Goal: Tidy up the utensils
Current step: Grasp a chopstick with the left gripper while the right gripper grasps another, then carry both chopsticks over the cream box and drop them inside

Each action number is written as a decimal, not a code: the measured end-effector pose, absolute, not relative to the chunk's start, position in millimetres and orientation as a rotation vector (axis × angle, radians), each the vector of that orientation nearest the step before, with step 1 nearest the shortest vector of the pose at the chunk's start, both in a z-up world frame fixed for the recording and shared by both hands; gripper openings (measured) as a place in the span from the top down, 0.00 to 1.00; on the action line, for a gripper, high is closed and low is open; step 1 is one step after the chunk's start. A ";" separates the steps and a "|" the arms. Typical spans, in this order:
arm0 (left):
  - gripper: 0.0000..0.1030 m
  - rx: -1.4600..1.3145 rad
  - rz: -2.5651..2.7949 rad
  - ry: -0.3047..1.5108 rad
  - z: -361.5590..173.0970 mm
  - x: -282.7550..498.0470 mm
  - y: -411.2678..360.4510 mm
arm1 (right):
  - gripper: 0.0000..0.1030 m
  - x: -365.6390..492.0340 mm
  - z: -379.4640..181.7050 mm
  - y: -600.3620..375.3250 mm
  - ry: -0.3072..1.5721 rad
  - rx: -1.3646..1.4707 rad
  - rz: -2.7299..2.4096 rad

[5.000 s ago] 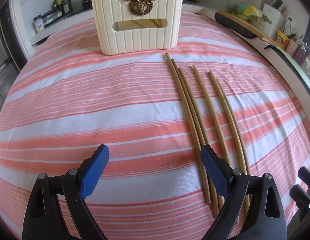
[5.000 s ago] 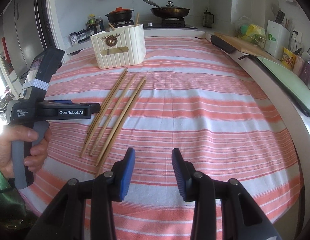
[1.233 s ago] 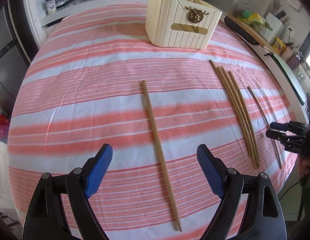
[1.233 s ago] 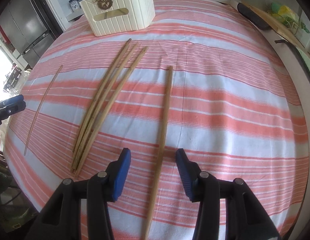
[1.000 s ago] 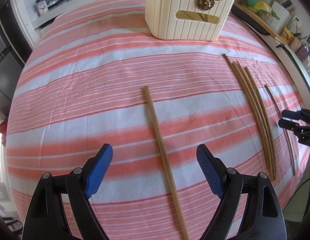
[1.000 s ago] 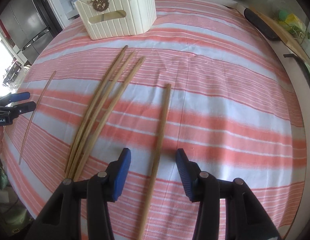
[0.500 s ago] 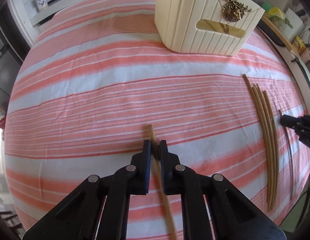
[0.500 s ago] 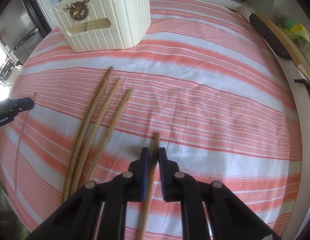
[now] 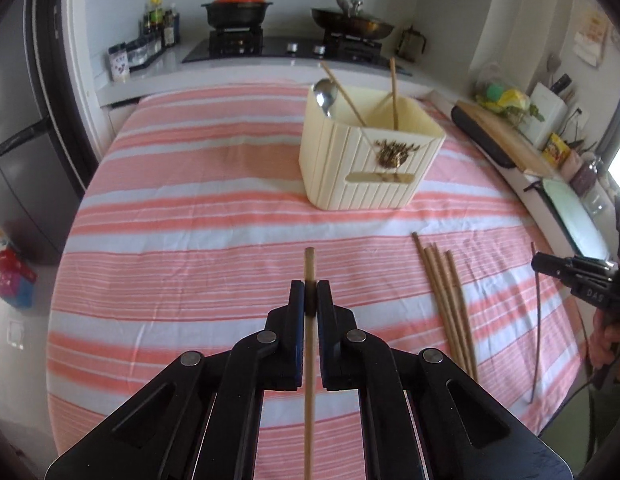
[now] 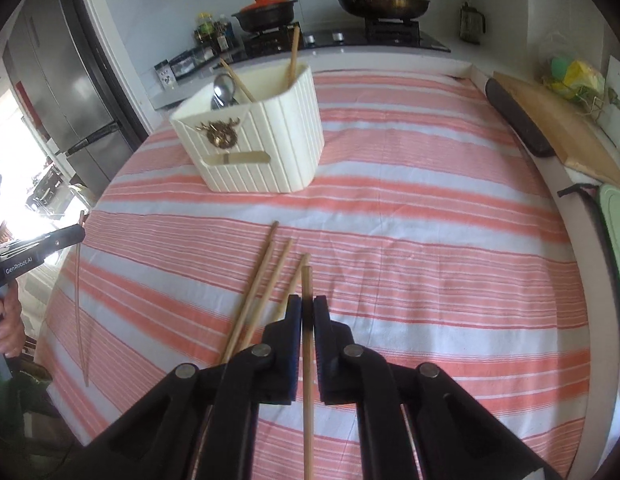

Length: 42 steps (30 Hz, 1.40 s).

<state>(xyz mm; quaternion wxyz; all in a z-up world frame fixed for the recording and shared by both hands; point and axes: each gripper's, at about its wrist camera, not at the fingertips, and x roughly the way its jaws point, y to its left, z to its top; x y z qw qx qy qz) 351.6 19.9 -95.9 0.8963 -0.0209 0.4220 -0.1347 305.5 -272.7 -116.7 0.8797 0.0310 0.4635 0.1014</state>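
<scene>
My left gripper (image 9: 309,294) is shut on a wooden chopstick (image 9: 309,264) and holds it above the striped cloth. My right gripper (image 10: 307,309) is shut on another chopstick (image 10: 307,280), also lifted. A cream ribbed utensil holder (image 9: 365,160) stands at the back with a spoon (image 9: 325,96) and two chopsticks in it; it also shows in the right wrist view (image 10: 254,144). Several chopsticks (image 9: 445,296) lie on the cloth right of my left gripper, seen too in the right wrist view (image 10: 262,284). In each view the other gripper shows at the edge holding its thin stick (image 9: 537,320).
A pink and white striped cloth (image 9: 190,220) covers the table. Behind it is a counter with a stove, an orange-lidded pot (image 9: 237,10) and a pan (image 9: 351,26). A cutting board (image 10: 557,128) lies on the right. A fridge (image 10: 62,92) stands at the left.
Both grippers closed on a chopstick each and lifted them off the cloth. Both views now tilt up and see the holder and the stove.
</scene>
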 end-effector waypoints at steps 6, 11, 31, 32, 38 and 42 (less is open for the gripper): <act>0.96 -0.080 -0.306 0.763 -57.7 317.6 29.0 | 0.94 263.9 -65.4 -261.8 0.825 0.010 0.239; 0.96 -0.104 -0.322 0.715 -40.5 299.0 31.9 | 0.94 232.2 -34.5 -258.2 0.711 0.000 0.233; 0.96 -0.162 -0.308 0.592 9.2 320.0 41.1 | 0.95 254.9 23.8 -246.2 0.515 0.028 0.231; 0.96 -0.162 -0.310 0.585 12.1 321.9 40.6 | 0.95 257.9 25.8 -246.0 0.513 0.031 0.233; 0.96 -0.159 -0.328 0.512 42.7 337.4 33.7 | 0.95 279.1 45.3 -242.8 0.491 0.037 0.247; 0.96 -0.158 -0.327 0.438 74.8 357.2 28.8 | 0.95 300.5 69.4 -239.3 0.447 0.032 0.251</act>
